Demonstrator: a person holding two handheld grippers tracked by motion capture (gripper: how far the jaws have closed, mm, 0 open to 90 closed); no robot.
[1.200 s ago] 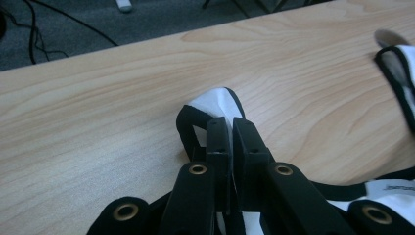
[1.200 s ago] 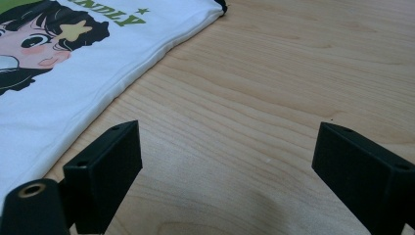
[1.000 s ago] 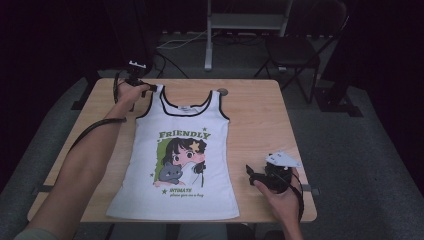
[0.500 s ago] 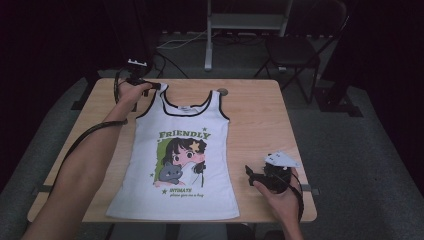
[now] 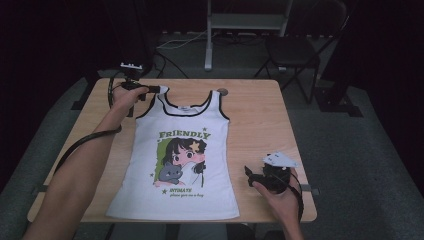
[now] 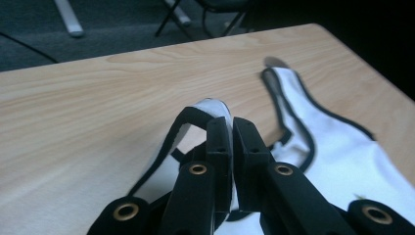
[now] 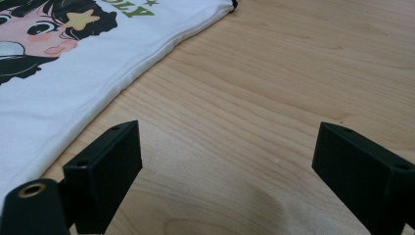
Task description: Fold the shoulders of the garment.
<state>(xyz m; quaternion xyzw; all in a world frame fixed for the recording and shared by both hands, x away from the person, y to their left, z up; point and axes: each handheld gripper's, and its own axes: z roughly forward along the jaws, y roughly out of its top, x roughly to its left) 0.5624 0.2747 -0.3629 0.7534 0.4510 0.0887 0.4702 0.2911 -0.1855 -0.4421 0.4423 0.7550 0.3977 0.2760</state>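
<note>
Between the left hand-held gripper's [image 6: 230, 127] jaws, the tank top's [image 5: 182, 155] shoulder strap [image 6: 208, 110] is clamped and raised. The right hand-held gripper [image 7: 225, 161], jaws apart, rests on the tabletop [image 5: 260, 120] beside the hem.

A wooden table [image 5: 260, 125] carries a white tank top [image 5: 182, 165] (lying flat).

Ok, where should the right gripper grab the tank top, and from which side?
The far shoulder strap, coming in from the table's far edge. It lies flat and narrow, mirroring the strap that the left gripper is shut on; the right gripper is open beside the top's side hem.
</note>
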